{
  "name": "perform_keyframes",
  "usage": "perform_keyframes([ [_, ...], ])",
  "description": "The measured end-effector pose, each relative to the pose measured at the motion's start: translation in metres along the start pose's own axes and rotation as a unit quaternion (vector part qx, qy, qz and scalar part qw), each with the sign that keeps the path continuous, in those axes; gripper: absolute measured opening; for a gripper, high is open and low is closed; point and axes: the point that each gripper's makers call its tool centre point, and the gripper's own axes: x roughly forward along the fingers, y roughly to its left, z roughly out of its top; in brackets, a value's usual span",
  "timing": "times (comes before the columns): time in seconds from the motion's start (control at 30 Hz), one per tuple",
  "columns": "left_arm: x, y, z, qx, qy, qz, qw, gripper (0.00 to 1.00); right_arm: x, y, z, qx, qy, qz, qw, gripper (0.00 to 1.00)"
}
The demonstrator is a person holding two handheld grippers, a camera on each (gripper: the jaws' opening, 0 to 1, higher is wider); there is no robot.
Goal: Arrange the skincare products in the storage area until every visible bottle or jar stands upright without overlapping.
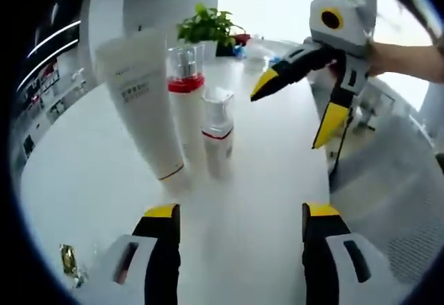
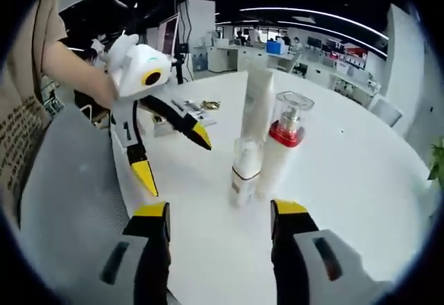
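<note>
In the left gripper view, the left claw (image 1: 239, 232) rises nearest, its black jaws tipped with yellow pads and spread wide with only bare white worktop (image 1: 90, 180) between them. A small gold-coloured object (image 1: 68, 260) lies near the worktop's near-left edge; what it is cannot be told.

Just beyond the jaws, towards the middle of the glossy white worktop, three skincare products stand upright in a tight cluster. The small bottle (image 1: 218, 142) is nearest: white, cylindrical, with a thin red band under a clear cap. Just behind it stands the tall bottle (image 1: 187, 111), slim and white, with a broad red collar and a clear cap over a silvery pump. To their left the tube (image 1: 142, 100) stands on its cap, a wide, matte white body with faint grey print and a thin red line near its base. Whether the three touch cannot be told.

Farther off, at the right, the right claw (image 1: 295, 114) hangs above the worktop with its yellow-tipped jaws parted and nothing in them, held by a hand (image 1: 388, 59). A leafy green plant (image 1: 207, 26) sits at the far edge.

In the right gripper view, the right claw (image 2: 218, 225) is likewise spread and empty, with the small bottle (image 2: 244, 170), tall bottle (image 2: 284, 145) and tube (image 2: 258, 104) just ahead, and the left claw (image 2: 177, 163) open at the left.
</note>
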Motion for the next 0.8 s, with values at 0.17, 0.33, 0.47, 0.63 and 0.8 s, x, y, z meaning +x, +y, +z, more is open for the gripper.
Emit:
perform_keyframes([
  [0.17, -0.021, -0.005, -0.007, -0.025, -0.009, 0.012, 0.9996, 0.72, -0.009, 0.01, 0.0, 0.024, -0.012, -0.011, 0.9996, 0.7],
  [0.33, -0.042, -0.008, -0.021, -0.059, -0.013, 0.028, 0.9978, 0.77, -0.012, 0.018, 0.001, 0.035, -0.018, -0.033, 0.9987, 0.86],
  [0.47, -0.058, -0.014, -0.033, -0.077, -0.012, 0.041, 0.9961, 0.82, -0.014, 0.024, 0.004, 0.05, -0.026, -0.039, 0.9977, 0.91],
  [0.63, -0.077, -0.018, -0.047, -0.106, -0.013, 0.068, 0.9919, 0.93, -0.014, 0.038, 0.006, 0.058, -0.028, -0.032, 0.9974, 0.95],
  [0.8, -0.095, -0.023, -0.055, -0.126, -0.028, 0.083, 0.9882, 0.96, -0.014, 0.049, 0.011, 0.066, -0.04, -0.027, 0.9966, 0.99],
])
